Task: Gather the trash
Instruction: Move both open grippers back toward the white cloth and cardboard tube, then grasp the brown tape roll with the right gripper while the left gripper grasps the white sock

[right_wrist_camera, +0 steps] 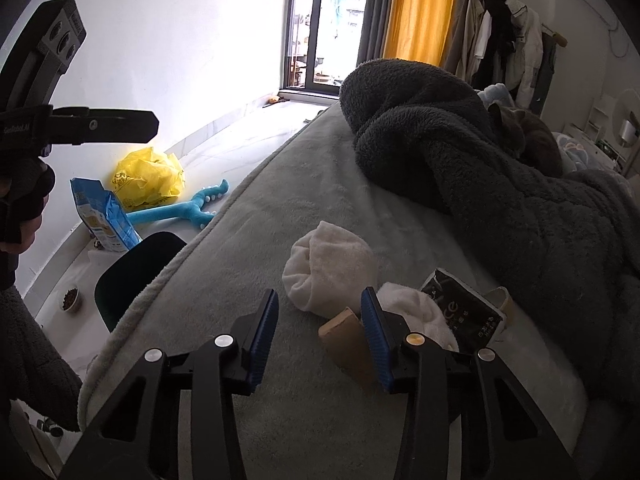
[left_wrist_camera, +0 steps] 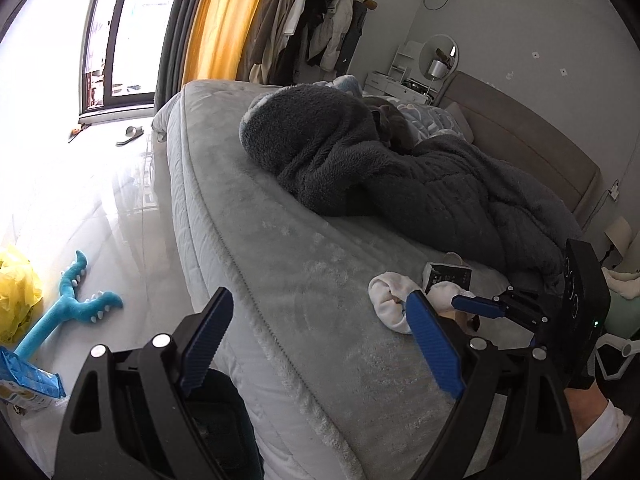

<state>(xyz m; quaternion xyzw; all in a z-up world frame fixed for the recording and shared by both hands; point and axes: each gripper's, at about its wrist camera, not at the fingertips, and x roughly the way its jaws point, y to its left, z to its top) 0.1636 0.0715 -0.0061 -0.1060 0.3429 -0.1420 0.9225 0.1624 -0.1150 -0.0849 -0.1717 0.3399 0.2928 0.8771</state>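
Nearest in the right wrist view, the right gripper (right_wrist_camera: 320, 336) is held low over the bed (right_wrist_camera: 248, 248), its jaws apart and clamping nothing. A cardboard tube (right_wrist_camera: 344, 340) is seen lying on the bed between the blue pads, close against the right-hand pad; whether that pad touches it cannot be told. Just beyond the tube, two white sock bundles (right_wrist_camera: 332, 268) are found, and beside them, toward the blanket, a dark printed packet (right_wrist_camera: 460, 304) with a second tube end (right_wrist_camera: 500, 298) behind it.

The left gripper (left_wrist_camera: 320, 344) is carried over the bed's near edge, jaws released and wide, with nothing between them. Farther along the bed a dark fleece blanket (right_wrist_camera: 480, 184) is heaped. On the floor past the bed's left side, a yellow bag (right_wrist_camera: 150, 178), a blue pouch (right_wrist_camera: 104, 216) and a blue toy (right_wrist_camera: 180, 210) are seen.

The tube is judged the piece of trash in hand. It could be nudged away by the near pad if the jaws are shut off-centre, or crushed if squeezed hard. A sock could be caught with it, since one lies just behind the right pad. The soft cover could also be pinched if the pads are pressed down too far.
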